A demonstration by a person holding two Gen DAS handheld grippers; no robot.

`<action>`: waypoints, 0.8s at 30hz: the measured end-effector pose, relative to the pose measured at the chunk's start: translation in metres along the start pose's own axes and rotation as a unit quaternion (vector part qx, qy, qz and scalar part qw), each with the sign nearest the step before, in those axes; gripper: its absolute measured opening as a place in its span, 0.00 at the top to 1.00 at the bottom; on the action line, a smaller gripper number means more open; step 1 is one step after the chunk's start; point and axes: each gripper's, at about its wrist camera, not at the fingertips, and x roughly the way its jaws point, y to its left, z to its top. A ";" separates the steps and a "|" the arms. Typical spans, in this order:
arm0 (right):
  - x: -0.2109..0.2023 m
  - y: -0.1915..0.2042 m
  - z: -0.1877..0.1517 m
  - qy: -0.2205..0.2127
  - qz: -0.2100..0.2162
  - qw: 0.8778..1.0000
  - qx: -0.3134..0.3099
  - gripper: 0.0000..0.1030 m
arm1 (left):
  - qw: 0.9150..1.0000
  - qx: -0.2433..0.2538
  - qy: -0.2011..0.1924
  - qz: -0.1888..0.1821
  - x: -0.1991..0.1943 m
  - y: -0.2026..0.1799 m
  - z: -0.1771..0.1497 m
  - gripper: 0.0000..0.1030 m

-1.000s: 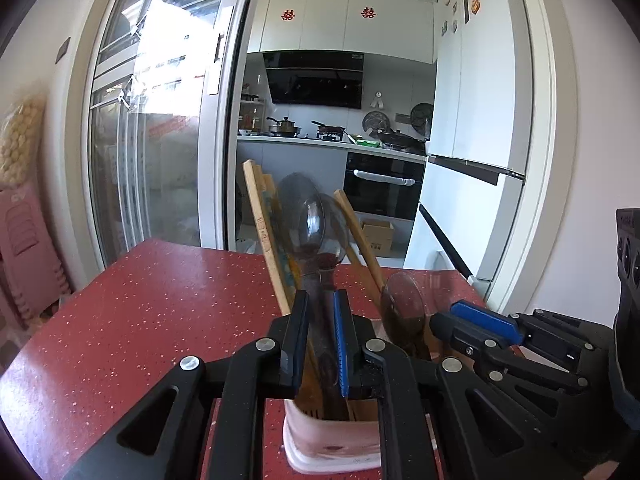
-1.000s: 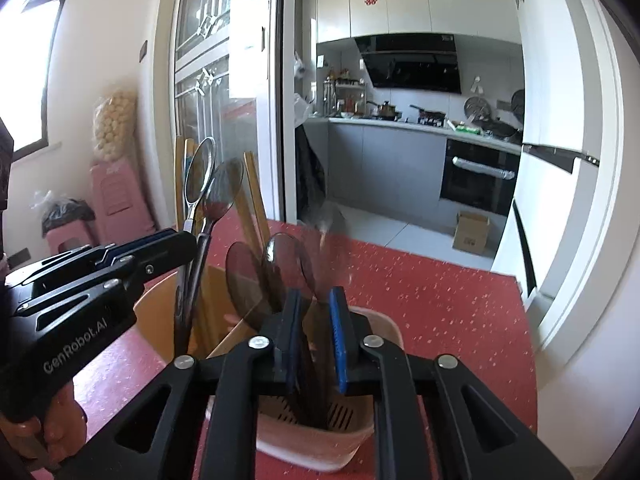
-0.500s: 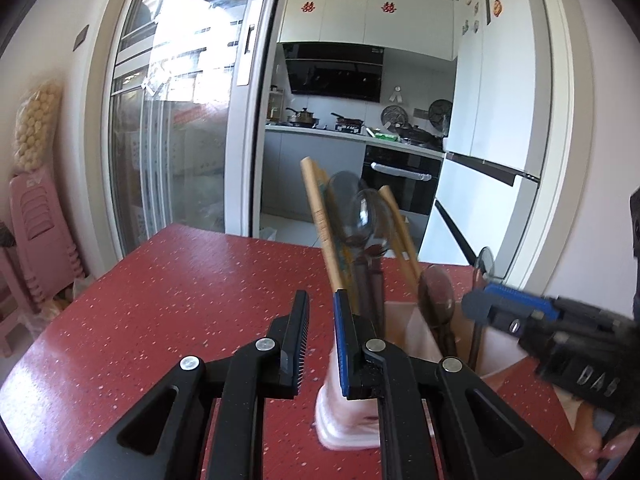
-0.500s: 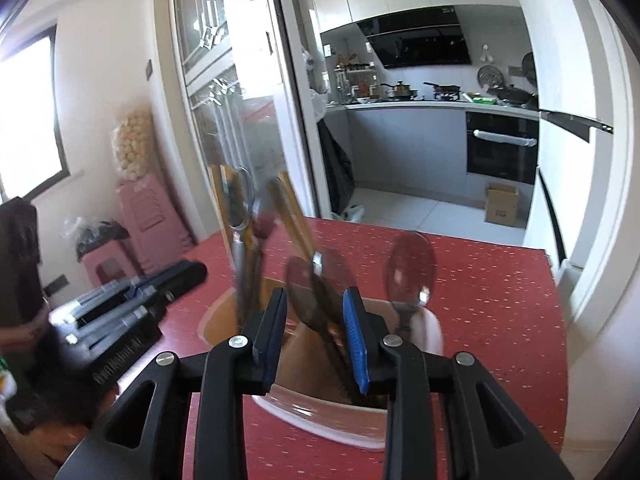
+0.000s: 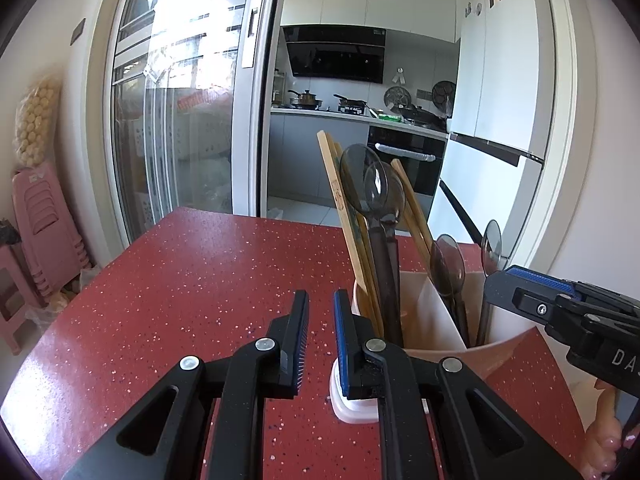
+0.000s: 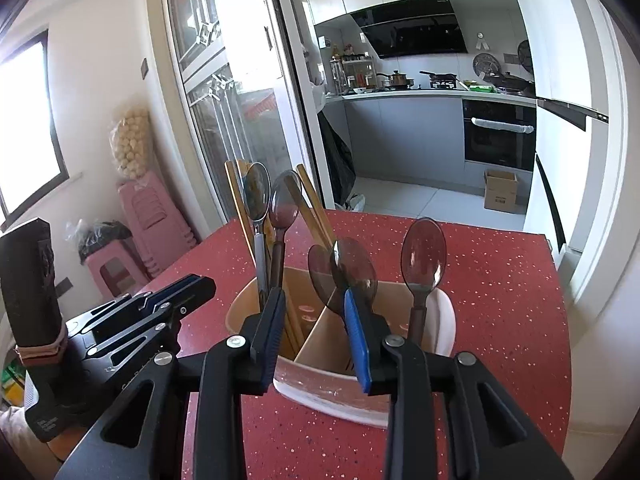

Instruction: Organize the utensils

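A pale pink utensil holder (image 5: 436, 320) (image 6: 332, 376) with inner dividers stands on the red table. It holds wooden chopsticks (image 5: 340, 208) (image 6: 312, 204) and several dark translucent spoons (image 5: 380, 192) (image 6: 424, 252), all upright. My left gripper (image 5: 320, 332) is open and empty, just left of the holder. My right gripper (image 6: 314, 336) is open and empty, just in front of the holder. Each gripper shows in the other's view, the right one (image 5: 560, 304) beside the holder's right side, the left one (image 6: 140, 320) to its left.
The red speckled table (image 5: 180, 300) (image 6: 500, 320) stretches left and behind the holder, ending near a wall on the right. Pink stools (image 5: 36, 232) stand on the floor at left. A glass sliding door (image 5: 180, 120) and a kitchen lie beyond.
Both grippers let go of the spoons they held in the holder and pulled back. The left gripper shifted left of the holder; the right gripper's jaws opened wider.
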 end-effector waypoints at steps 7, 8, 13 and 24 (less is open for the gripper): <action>-0.007 -0.002 -0.003 0.006 -0.001 1.000 0.018 0.67 | 1.000 0.003 0.008 -0.002 -0.004 -0.001 -0.003 0.59; -0.007 -0.002 -0.002 0.007 0.000 1.000 0.019 0.67 | 1.000 0.001 0.010 -0.003 -0.004 0.000 -0.003 0.59; -0.008 0.001 -0.001 0.009 0.005 1.000 0.023 0.67 | 1.000 0.002 0.017 -0.003 -0.007 0.001 -0.005 0.59; -0.009 0.008 0.001 0.016 0.025 0.999 0.039 0.66 | 1.000 -0.006 0.028 -0.003 -0.013 0.014 -0.013 0.13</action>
